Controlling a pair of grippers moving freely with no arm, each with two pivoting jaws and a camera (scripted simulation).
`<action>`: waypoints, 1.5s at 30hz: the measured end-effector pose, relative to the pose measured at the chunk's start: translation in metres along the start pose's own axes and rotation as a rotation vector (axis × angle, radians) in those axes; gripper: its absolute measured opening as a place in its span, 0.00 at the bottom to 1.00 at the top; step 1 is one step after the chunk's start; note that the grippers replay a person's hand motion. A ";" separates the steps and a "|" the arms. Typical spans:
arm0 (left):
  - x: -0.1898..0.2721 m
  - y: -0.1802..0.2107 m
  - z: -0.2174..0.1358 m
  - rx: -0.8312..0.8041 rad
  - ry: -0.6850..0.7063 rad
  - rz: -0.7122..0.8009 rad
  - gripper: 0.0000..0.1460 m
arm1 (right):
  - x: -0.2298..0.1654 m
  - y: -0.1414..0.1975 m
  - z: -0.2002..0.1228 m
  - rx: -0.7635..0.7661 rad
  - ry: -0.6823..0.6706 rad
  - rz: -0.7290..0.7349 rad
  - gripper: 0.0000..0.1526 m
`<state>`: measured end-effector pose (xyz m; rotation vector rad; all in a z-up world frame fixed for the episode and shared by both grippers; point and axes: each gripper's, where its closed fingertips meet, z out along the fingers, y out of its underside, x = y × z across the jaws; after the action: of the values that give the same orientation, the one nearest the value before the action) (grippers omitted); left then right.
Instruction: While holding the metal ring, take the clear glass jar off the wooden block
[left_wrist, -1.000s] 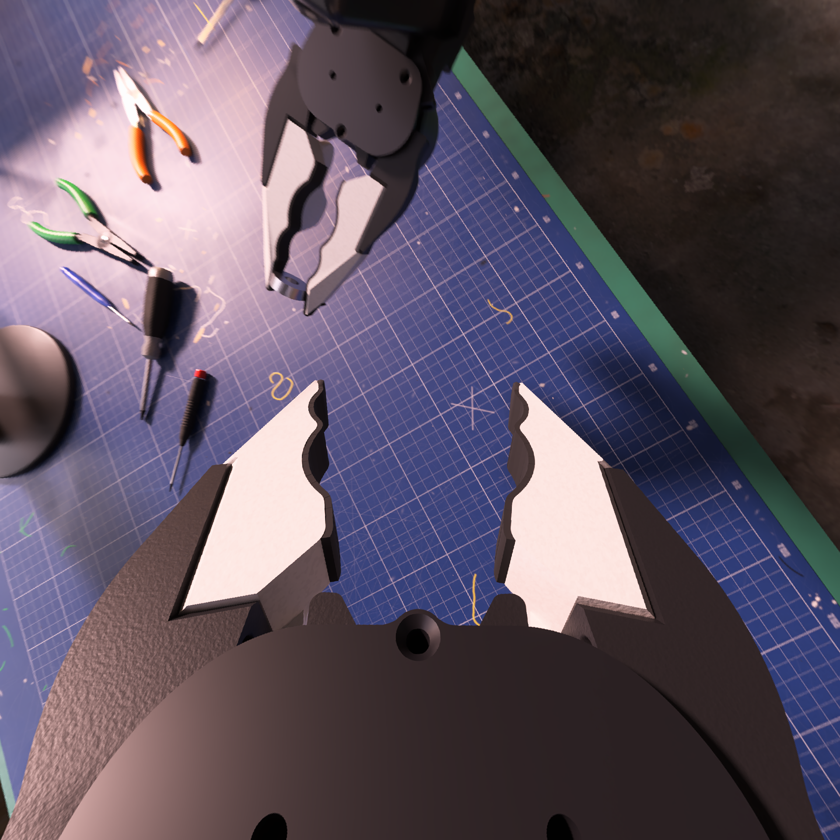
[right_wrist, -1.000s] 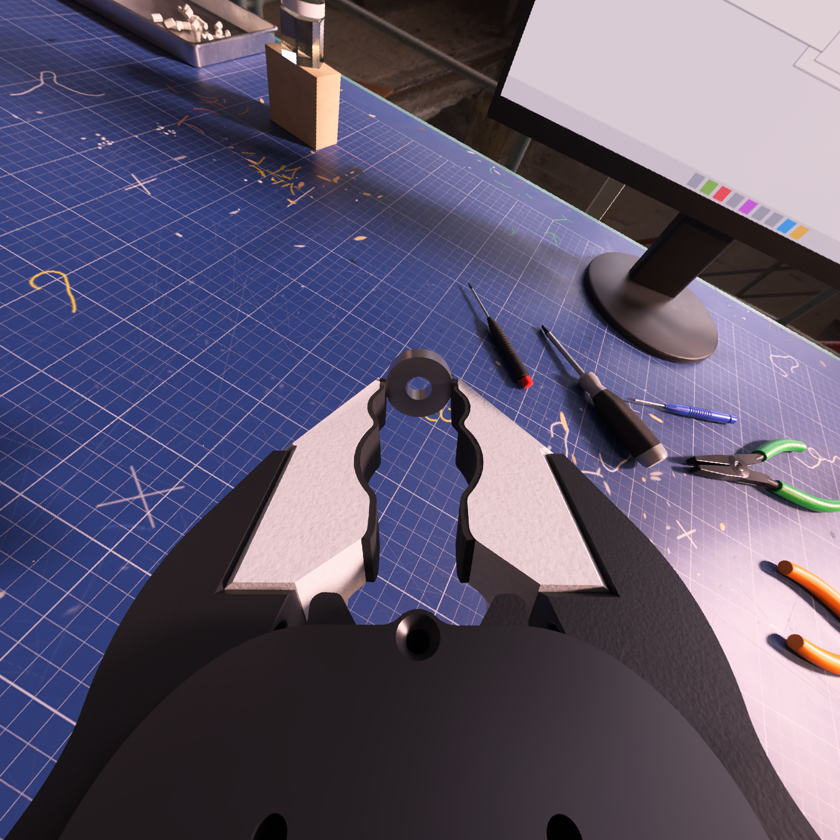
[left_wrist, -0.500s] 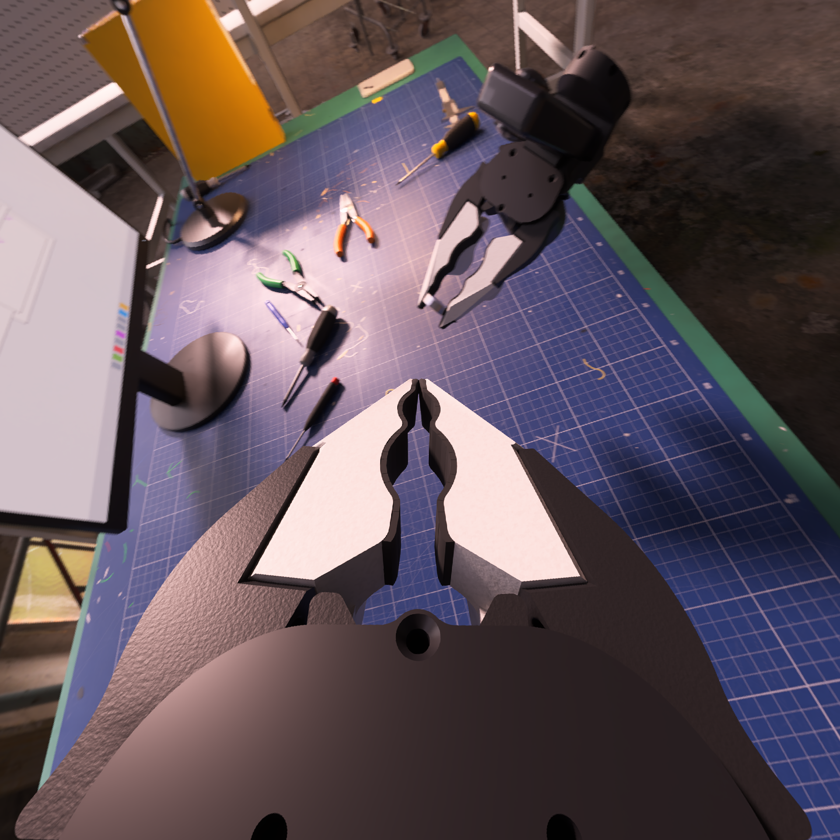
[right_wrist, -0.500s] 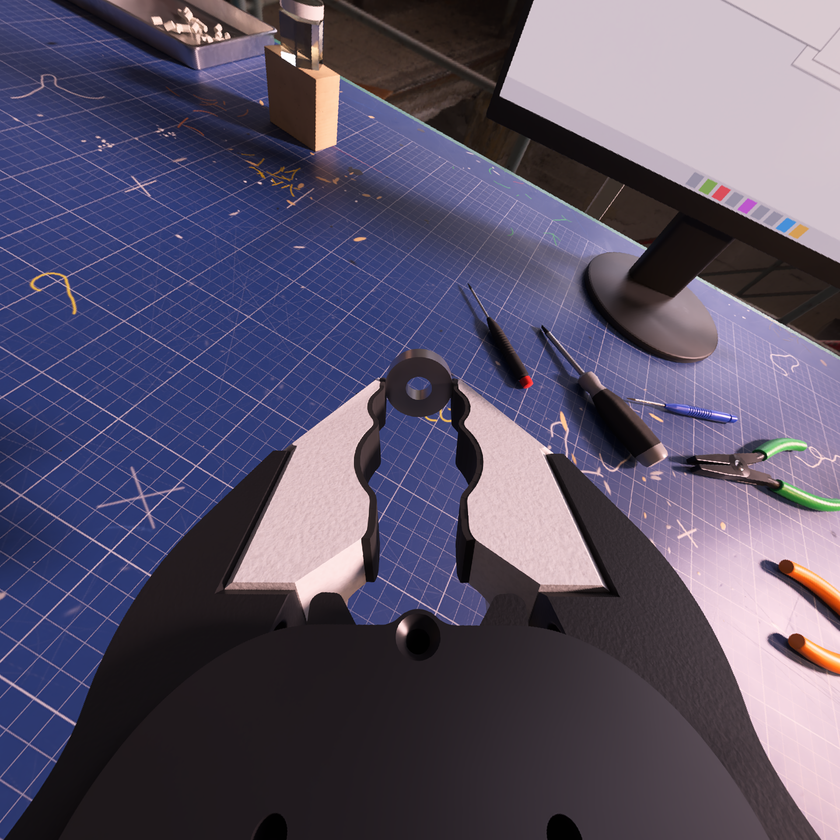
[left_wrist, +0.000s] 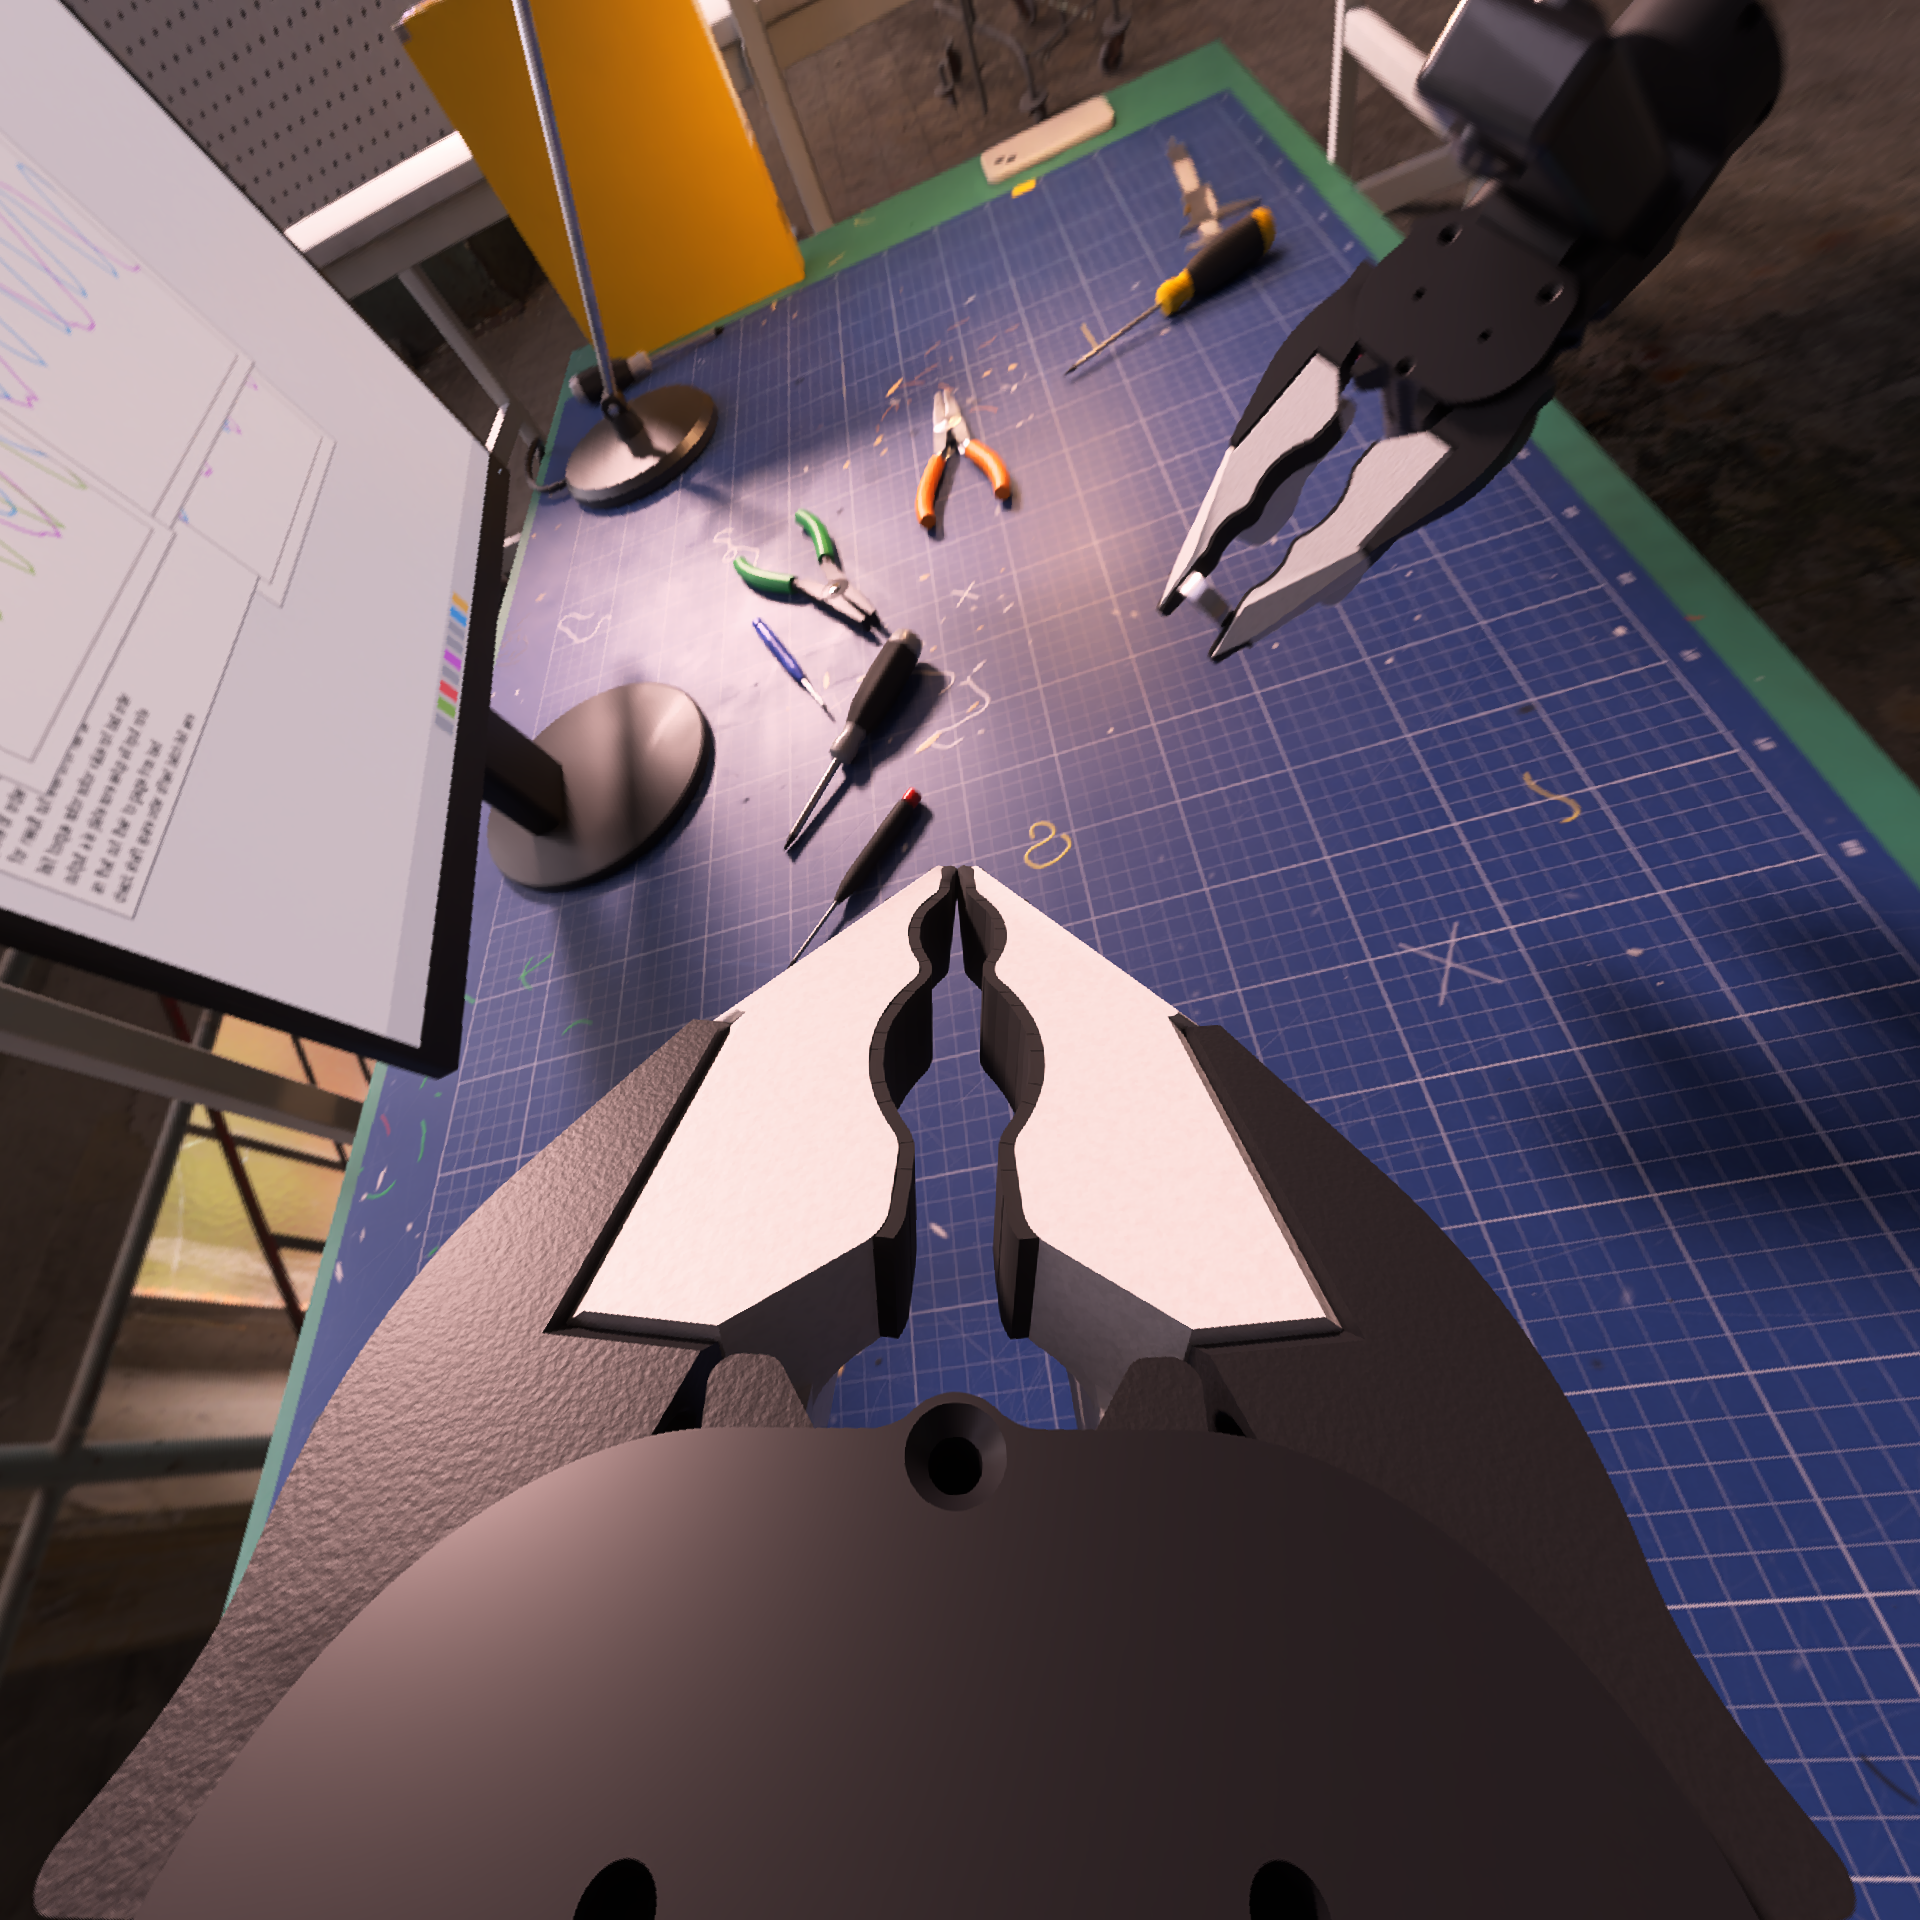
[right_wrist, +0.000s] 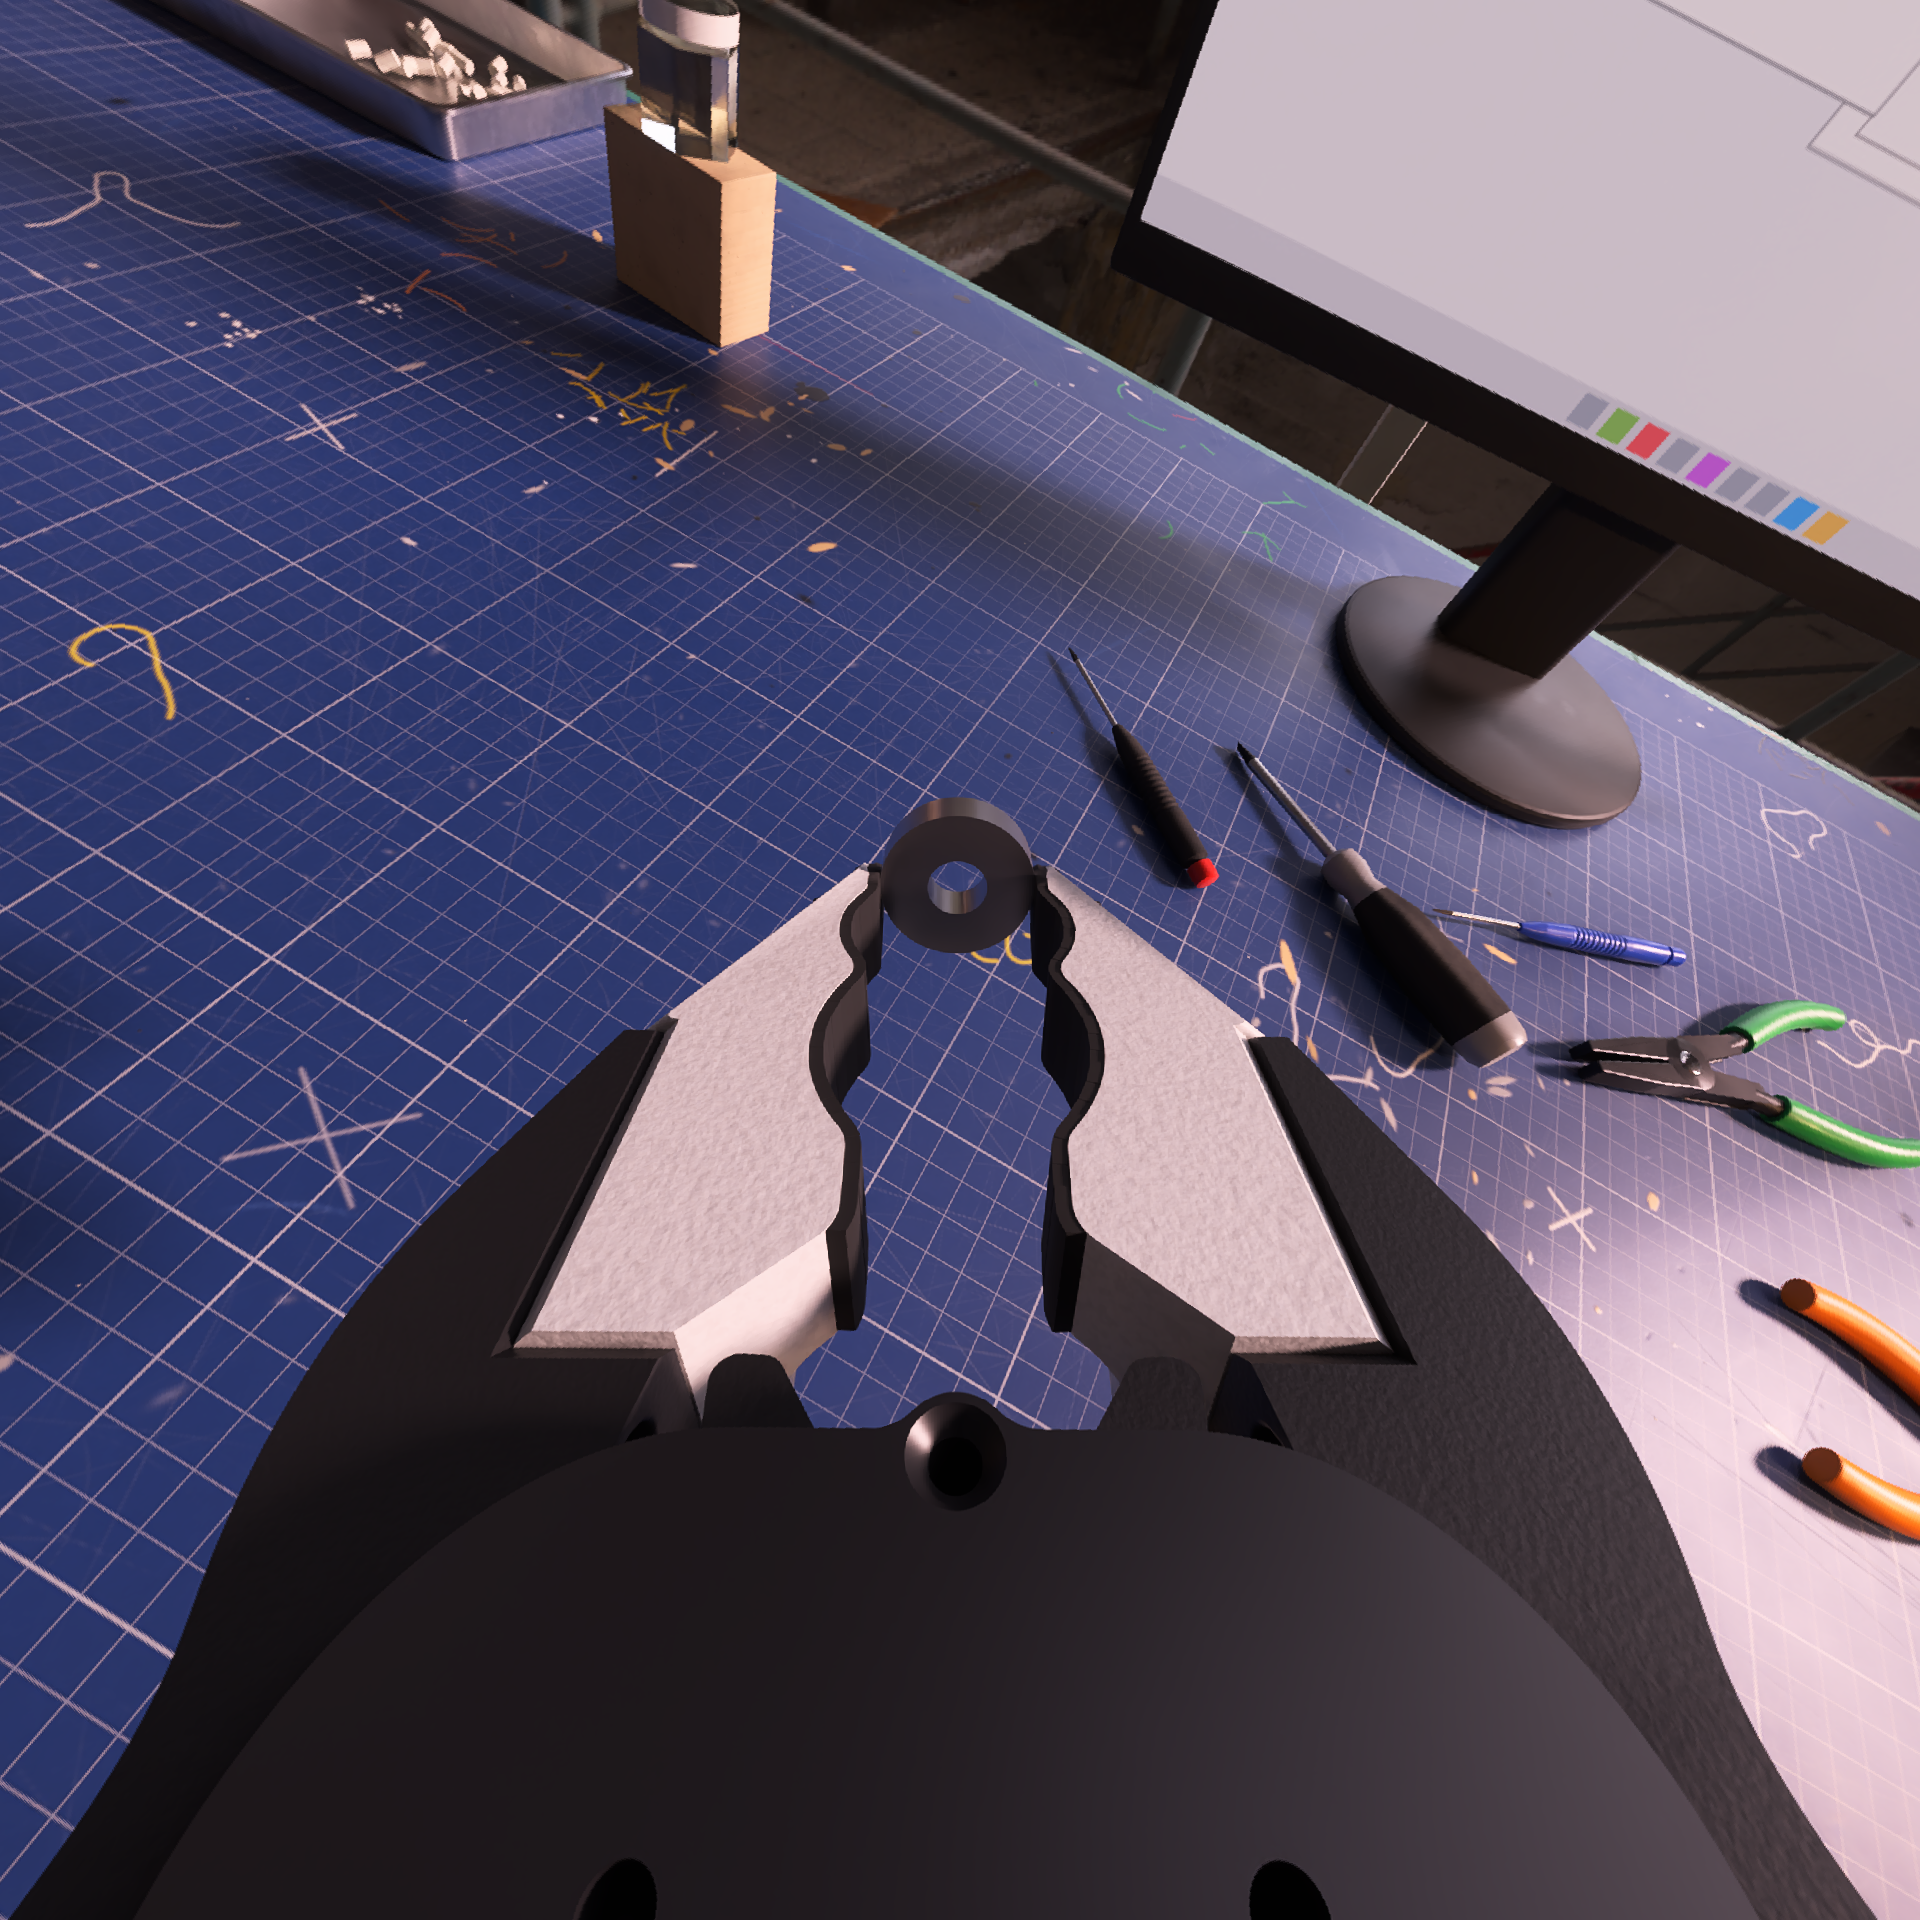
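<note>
Right tool (right_wrist: 956, 883): tips pinch the metal ring (right_wrist: 956, 878) by its edges, held above the counter (right_wrist: 416, 644).
Left tool (left_wrist: 954, 878): tips pressed together, empty, over the blue gridded counter.
Clear glass jar (right_wrist: 691, 78): upright on the wooden block (right_wrist: 696, 244), far from both tools, beside a metal tray (right_wrist: 447, 88).
Writing: the monitor (left_wrist: 208, 582) shows small text, graphs and coloured squares; no brand marks legible on the screwdrivers (right_wrist: 1403, 935) or pliers (right_wrist: 1766, 1081).

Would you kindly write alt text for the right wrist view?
The right gripper pinches a dark metal ring at its fingertips above a blue gridded cutting mat. Far ahead, a clear glass jar stands on a pale wooden block; screwdrivers, pliers and a monitor base lie to the right.
</note>
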<state>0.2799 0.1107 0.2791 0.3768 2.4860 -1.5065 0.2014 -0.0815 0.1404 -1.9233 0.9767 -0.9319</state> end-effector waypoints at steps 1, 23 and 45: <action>-0.002 0.004 0.001 -0.014 -0.010 0.003 0.00 | 0.000 0.000 0.000 0.000 0.000 0.000 0.18; -0.015 0.008 -0.008 -0.003 -0.039 -0.015 0.00 | -0.001 0.000 0.000 -0.002 -0.001 -0.005 0.18; -0.109 0.062 -0.066 -0.120 -0.357 -0.182 0.08 | -0.001 0.001 0.000 -0.005 -0.002 -0.006 0.18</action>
<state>0.3994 0.1850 0.2911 -0.1333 2.3545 -1.3368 0.2012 -0.0809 0.1396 -1.9318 0.9738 -0.9317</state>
